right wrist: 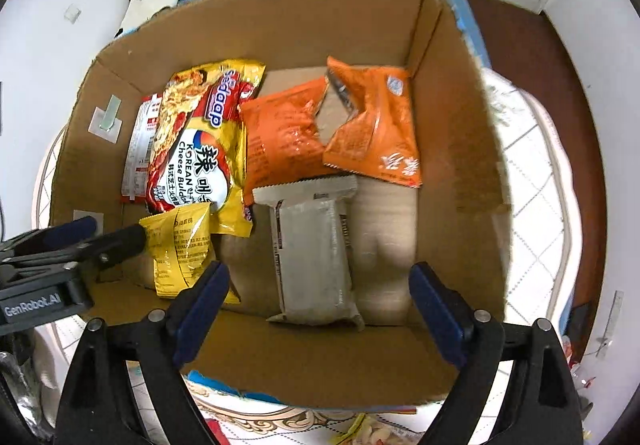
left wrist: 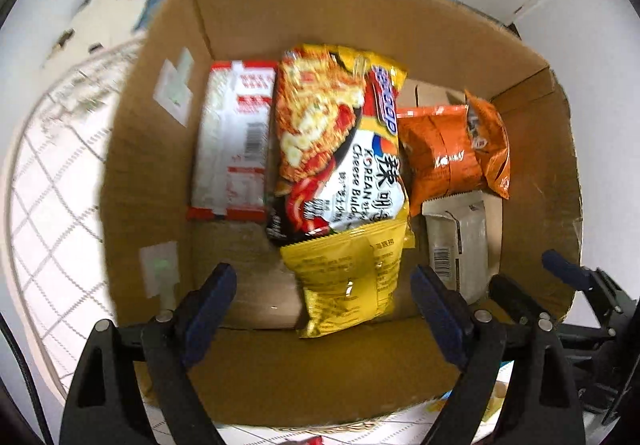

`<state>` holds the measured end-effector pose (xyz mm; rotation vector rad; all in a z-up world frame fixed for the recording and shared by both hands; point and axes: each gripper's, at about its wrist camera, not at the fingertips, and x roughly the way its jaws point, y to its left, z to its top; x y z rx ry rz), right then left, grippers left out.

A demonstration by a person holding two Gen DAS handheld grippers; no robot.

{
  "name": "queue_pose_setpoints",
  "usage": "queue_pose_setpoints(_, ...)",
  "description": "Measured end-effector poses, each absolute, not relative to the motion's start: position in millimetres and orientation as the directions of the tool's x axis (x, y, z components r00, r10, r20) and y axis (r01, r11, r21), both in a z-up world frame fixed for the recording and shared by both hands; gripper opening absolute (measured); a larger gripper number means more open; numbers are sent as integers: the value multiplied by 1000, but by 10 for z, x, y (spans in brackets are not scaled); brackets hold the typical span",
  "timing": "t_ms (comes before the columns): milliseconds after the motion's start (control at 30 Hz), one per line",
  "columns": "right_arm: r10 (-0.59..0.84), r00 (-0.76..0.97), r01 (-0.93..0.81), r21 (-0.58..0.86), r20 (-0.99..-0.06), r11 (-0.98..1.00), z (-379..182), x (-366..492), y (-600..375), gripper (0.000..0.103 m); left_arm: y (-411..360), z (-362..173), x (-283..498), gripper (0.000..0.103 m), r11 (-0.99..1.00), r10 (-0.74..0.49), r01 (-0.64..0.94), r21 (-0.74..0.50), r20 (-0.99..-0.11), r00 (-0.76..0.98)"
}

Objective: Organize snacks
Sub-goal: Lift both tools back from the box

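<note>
Left wrist view: the left gripper (left wrist: pixel 324 309) points down into an open cardboard box (left wrist: pixel 248 17) that fills the frame, jaws spread wide and clamping nothing. The small yellow packet (left wrist: pixel 344 277) lies between the fingertips at lower centre, but neither pad presses on it. Above it, mid-frame, the large noodle packet (left wrist: pixel 340 141) lies lengthwise, partly over a red-and-white packet (left wrist: pixel 236 141) at centre left. Two orange packets (left wrist: pixel 440 153) sit at centre right, with a grey-white packet (left wrist: pixel 456 245) beneath them. The right gripper's (left wrist: pixel 520 281) fingers enter at the lower right edge. The items lie side by side, apparently laid flat to use the floor space. Right wrist view: the right gripper (right wrist: pixel 320 297) likewise hangs over the box, spread and empty, with the lower end of the grey-white packet (right wrist: pixel 312 249) showing between its fingers, untouched. The orange packets (right wrist: pixel 372 121) occupy the upper centre, the noodle packet (right wrist: pixel 200 141) the centre left, the yellow packet (right wrist: pixel 180 249) the lower left, beside the left gripper's (right wrist: pixel 116 233) fingers at the left edge. Judgement: snacks are in the box; both tools are free for the next item.
</note>
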<state>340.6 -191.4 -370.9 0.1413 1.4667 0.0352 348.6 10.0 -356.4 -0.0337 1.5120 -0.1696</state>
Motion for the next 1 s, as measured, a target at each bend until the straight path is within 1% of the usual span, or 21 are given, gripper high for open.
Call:
queue_pose_setpoints(267,92,225,67,110,-970,992,-3282,3184,-1905,93,213,-3132,3158,89,991,-101,111,-79,-973,206)
queue_pose_setpoints(400,70,290,56,90,-954,994,-3049,2999,-1859,93,110,-3016,3026,89,991,-87,121,-55,-959,271)
queue_pose_setpoints(867,70,464,56,108,-883,993,-2233,2218,-1752,93,126,-2269,2274,89,989,-103,147,-33,-860,501)
queue_pose_setpoints(1000,81,504,50,122,-860,991,-2042,2006,-1707,93,104,-2097,2064,89,987,-107,161,-22,-833,543)
